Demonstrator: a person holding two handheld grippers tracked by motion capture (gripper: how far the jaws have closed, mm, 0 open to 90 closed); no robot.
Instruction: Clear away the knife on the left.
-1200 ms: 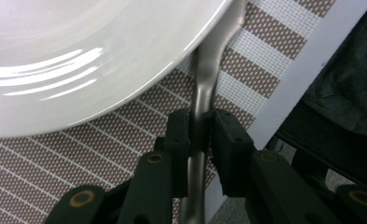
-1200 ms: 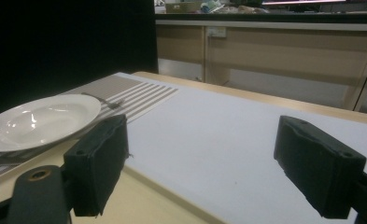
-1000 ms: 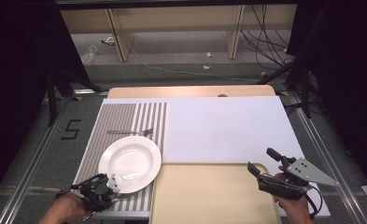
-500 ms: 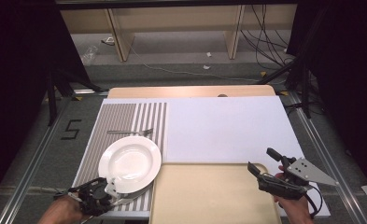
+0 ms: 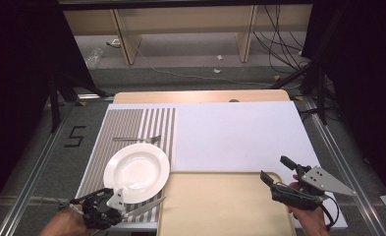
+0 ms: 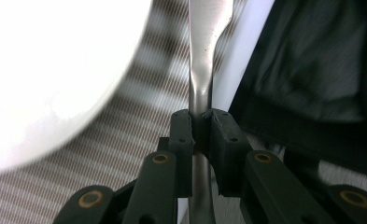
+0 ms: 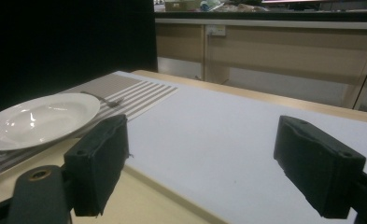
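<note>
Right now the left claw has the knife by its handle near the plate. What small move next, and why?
Probably lower the knife onto the striped placemat right of the plate, then open. The left claw is shut on its handle with the blade past the plate's edge; the fork already lies beyond the plate.

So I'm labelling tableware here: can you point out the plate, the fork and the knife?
plate (image 5: 136, 172), high view, centre of its white bowl.
fork (image 5: 137, 138), high view, middle of its handle, beyond the plate.
knife (image 6: 208, 28), left gripper view, on the blade.
</note>
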